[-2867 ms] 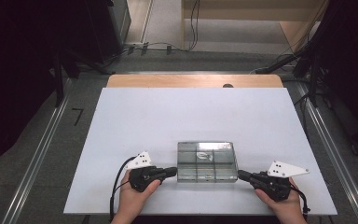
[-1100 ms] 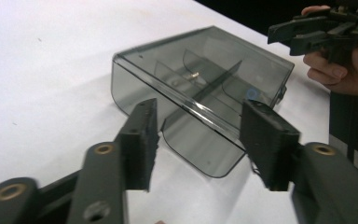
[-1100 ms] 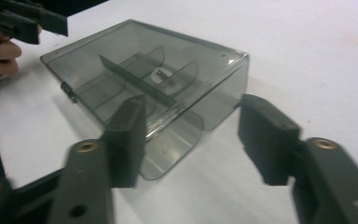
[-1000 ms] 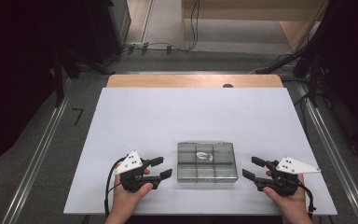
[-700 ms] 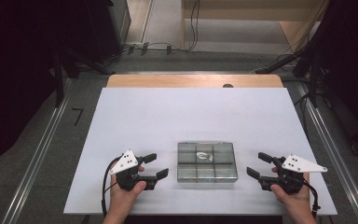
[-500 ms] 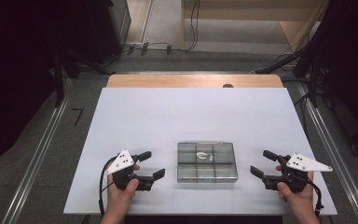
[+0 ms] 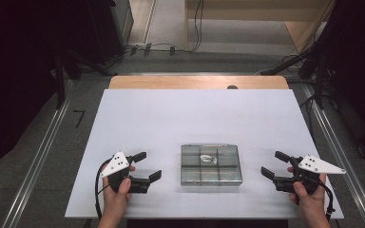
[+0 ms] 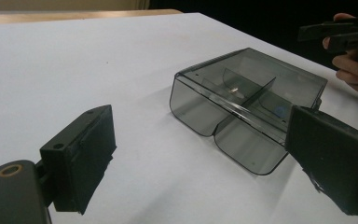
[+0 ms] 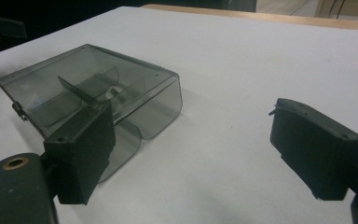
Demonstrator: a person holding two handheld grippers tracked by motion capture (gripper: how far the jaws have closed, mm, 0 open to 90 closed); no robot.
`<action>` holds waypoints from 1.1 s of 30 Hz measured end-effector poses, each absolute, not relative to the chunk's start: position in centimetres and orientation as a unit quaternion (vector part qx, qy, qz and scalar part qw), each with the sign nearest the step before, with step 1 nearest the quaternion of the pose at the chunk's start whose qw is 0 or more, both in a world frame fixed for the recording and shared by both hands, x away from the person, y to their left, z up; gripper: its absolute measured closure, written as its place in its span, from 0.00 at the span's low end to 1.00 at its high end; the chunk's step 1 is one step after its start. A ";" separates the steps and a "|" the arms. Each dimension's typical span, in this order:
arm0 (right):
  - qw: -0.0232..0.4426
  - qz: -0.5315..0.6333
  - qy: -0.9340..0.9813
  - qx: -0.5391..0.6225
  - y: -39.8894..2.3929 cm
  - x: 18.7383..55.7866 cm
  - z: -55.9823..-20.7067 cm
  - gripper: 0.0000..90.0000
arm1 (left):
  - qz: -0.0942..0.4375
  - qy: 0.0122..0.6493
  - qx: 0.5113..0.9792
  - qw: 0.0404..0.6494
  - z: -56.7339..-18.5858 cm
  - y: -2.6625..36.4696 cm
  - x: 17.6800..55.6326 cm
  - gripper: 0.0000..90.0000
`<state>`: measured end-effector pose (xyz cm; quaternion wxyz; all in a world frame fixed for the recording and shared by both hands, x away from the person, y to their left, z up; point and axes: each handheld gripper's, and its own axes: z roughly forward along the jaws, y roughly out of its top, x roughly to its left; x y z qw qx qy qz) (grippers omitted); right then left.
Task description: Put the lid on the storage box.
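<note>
- A white table top (image 7: 171,123) carries everything here; a strip of bare wood (image 7: 197,82) runs along its far edge.
- A smoky clear plastic compartment box (image 7: 211,164) lies flat on the white surface, closed, toward the near edge.
- Inside the box, a small pale object (image 7: 207,157) sits in a far compartment.

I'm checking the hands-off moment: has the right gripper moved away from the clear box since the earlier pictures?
Yes. The right gripper has moved rightward, away from the box, jaws now open.
</note>
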<state>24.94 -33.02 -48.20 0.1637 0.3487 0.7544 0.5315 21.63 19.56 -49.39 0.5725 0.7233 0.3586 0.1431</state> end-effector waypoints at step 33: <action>0.202 0.549 0.721 0.371 -36.4 25.4 -48.5 0.00 | 0.194 0.378 0.699 0.575 -49.9 24.2 21.2 0.00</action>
